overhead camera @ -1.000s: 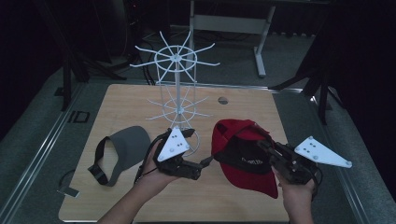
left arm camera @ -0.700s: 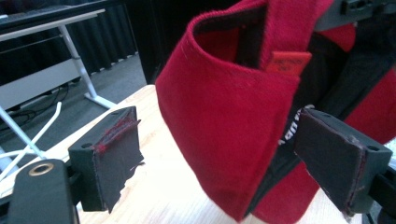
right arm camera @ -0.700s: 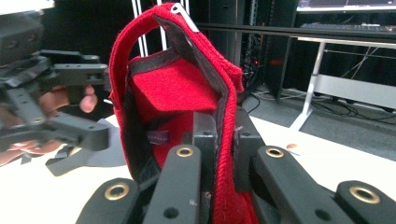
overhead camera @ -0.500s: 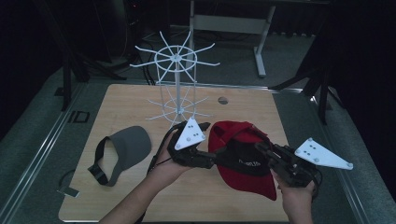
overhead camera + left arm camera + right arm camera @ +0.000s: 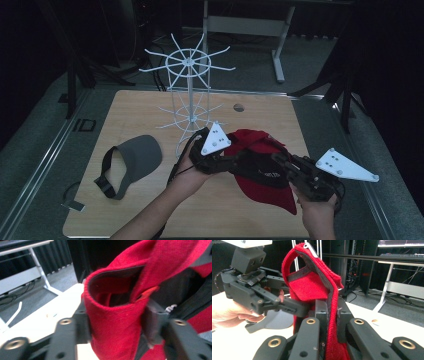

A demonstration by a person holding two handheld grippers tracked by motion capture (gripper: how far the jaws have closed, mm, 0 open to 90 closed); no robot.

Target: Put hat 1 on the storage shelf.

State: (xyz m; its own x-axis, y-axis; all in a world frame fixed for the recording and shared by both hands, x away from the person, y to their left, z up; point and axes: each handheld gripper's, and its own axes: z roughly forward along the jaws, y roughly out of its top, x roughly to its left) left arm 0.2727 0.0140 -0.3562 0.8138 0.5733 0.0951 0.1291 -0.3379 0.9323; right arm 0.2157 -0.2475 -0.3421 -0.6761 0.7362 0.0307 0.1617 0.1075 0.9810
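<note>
A red cap (image 5: 260, 172) hangs above the wooden table between my two grippers. My right gripper (image 5: 280, 162) is shut on the cap, and the right gripper view has a fold of red fabric (image 5: 312, 287) pinched upright between the jaws (image 5: 332, 312). My left gripper (image 5: 240, 162) comes in from the left. Its jaws have just been closing, and the cap's rear band (image 5: 117, 330) sits between them with both pads against the fabric. From the right gripper view, the left gripper (image 5: 294, 306) reaches into the cap's side.
A white wire display rack (image 5: 187, 90) with spoke arms stands at the table's middle back, just behind the left hand. A grey visor (image 5: 132, 160) lies on the table (image 5: 150, 210) at the left. A small round hole (image 5: 239, 107) marks the tabletop behind the rack.
My left gripper has travelled right, from beside the rack's base to the cap, and its jaws have narrowed around the cap's band. The right gripper and cap have stayed put.
</note>
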